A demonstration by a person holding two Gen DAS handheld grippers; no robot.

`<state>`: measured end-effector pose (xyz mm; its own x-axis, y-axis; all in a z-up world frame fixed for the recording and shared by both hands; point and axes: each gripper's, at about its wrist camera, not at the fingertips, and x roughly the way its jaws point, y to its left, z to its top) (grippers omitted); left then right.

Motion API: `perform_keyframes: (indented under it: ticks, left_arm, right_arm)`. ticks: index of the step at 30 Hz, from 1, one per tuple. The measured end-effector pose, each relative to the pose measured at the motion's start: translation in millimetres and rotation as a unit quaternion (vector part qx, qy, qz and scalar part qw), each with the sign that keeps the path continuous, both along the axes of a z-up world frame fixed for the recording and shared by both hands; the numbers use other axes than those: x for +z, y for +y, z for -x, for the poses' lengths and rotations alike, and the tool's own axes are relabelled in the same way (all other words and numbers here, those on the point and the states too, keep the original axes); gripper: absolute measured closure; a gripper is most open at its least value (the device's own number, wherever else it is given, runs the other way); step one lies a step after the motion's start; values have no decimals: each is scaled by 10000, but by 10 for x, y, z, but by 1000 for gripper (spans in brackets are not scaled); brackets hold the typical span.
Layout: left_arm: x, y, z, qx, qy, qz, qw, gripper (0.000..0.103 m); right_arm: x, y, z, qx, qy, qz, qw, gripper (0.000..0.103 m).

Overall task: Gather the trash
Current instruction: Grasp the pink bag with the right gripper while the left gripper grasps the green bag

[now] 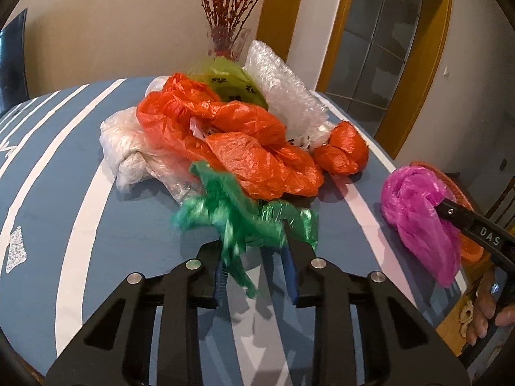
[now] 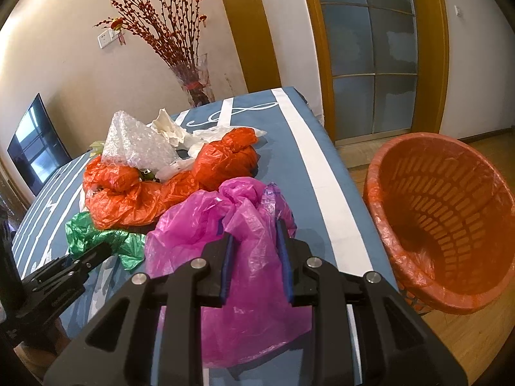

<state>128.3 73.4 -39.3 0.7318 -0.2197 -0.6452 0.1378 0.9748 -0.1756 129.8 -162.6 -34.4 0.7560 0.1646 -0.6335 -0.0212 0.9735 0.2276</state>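
My left gripper (image 1: 256,254) is shut on a crumpled green plastic bag (image 1: 231,212), held just above the blue striped table (image 1: 96,225); the bag also shows in the right wrist view (image 2: 96,234). My right gripper (image 2: 256,241) is shut on a magenta plastic bag (image 2: 231,225), also seen at the table's right edge in the left wrist view (image 1: 415,212). An orange plastic basket (image 2: 450,212) stands tilted on the floor right of the table. A large orange bag (image 1: 231,135), a knotted orange bag (image 1: 342,151), clear bags (image 1: 128,148) and bubble wrap (image 1: 283,90) lie piled mid-table.
A glass vase (image 2: 196,80) with red branches stands at the table's far end. A yellow-green bag (image 1: 225,77) lies behind the pile. A glass door with a wooden frame (image 2: 370,48) is behind the basket. A TV (image 2: 35,141) stands at left.
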Motion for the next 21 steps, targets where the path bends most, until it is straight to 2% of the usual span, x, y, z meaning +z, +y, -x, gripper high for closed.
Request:
perform_keyframes:
  ticks: [6, 11, 13, 15, 18, 19, 21]
  left_arm:
    - [86, -69, 100, -89, -185, -63, 9998, 78]
    - [30, -121, 67, -89, -56, -39, 9999, 79]
    - [27, -147, 37, -62, -8, -45, 10000, 76]
    - [7, -156, -27, -4, 94, 8, 10000, 69]
    - [-60, -185, -129, 26, 250, 78, 9997, 69]
    - [-76, -191, -147, 22, 273, 93, 9996, 69]
    - [-89, -205, -165, 2, 287, 99, 9995, 78]
  right_arm:
    - [55, -48, 86, -54, -90, 54, 9999, 78]
    - [44, -74, 131, -71, -72, 32, 9999, 78]
    - [40, -88, 139, -82, -63, 15, 9999, 78]
    - [32, -103, 147, -94, -54, -16, 9999, 78]
    - [36, -103, 160, -110, -56, -13, 9999, 78]
    - [37, -108, 163, -112, -56, -14, 9999, 78]
    - [44, -126, 175, -125, -67, -12, 9999, 78]
